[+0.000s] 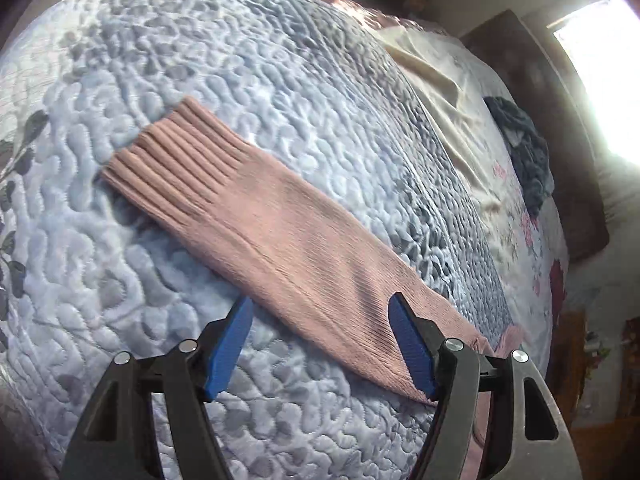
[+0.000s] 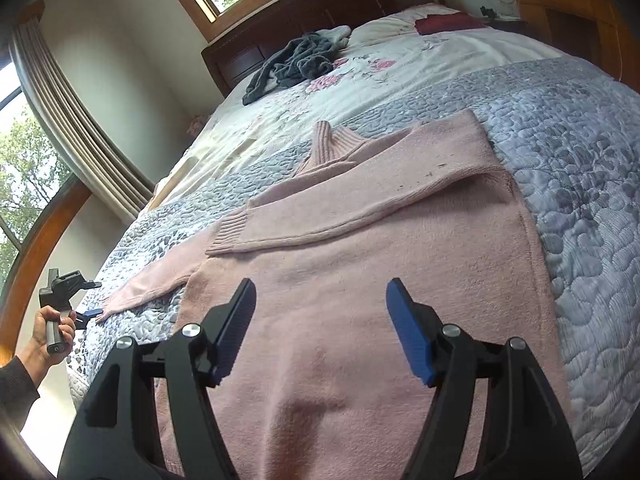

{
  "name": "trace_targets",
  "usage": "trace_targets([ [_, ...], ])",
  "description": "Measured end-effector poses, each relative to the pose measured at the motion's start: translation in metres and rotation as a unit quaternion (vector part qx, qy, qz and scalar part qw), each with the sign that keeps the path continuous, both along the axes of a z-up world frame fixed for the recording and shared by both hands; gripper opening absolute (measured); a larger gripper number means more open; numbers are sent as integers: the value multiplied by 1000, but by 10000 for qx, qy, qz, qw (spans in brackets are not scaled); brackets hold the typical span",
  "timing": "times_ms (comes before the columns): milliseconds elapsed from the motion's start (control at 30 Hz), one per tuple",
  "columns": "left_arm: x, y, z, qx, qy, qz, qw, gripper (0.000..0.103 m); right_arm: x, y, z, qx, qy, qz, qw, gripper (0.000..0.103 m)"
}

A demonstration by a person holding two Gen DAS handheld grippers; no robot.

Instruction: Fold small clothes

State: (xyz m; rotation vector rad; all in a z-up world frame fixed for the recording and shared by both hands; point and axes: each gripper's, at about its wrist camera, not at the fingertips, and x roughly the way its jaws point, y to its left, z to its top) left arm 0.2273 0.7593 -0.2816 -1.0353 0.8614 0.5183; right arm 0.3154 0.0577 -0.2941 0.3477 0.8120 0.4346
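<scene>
A pink knit sweater (image 2: 360, 272) lies flat on the quilted bed (image 2: 580, 168). One sleeve is folded across the body, its ribbed cuff (image 2: 228, 236) pointing left. The other sleeve (image 1: 280, 240) stretches out over the quilt and ends in a ribbed cuff (image 1: 172, 152). My left gripper (image 1: 320, 304) is open just above this sleeve, one blue finger over the fabric and the other over the quilt. In the right wrist view a hand holds that left gripper (image 2: 86, 314) at the sleeve's end. My right gripper (image 2: 320, 286) hovers open over the sweater's lower body, holding nothing.
A dark grey heap of clothes (image 2: 296, 64) lies near the wooden headboard (image 2: 248, 56). A floral sheet (image 2: 400, 64) covers the head end of the bed. Windows and a curtain (image 2: 76, 128) stand to the left. A wooden cabinet (image 2: 560, 12) is at the back right.
</scene>
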Motion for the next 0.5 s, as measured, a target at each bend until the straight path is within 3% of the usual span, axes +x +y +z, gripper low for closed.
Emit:
trace_targets([
  [133,-37,52,-20,-397,-120,570,9975,71,-9,44,13,-121,-40,432,9990,68],
  [400,-21,85,-49,-511,-288,894,9943,67,-24,90,31,-521,-112,917,9944,68],
  [467,-17,90,-47,-341,-98,909,9952,46,-26,92,31,-575,-99,921,9940,68],
  [500,-15,92,-47,-310,-23,902,9954,25,-25,93,31,-590,-87,912,9940,68],
])
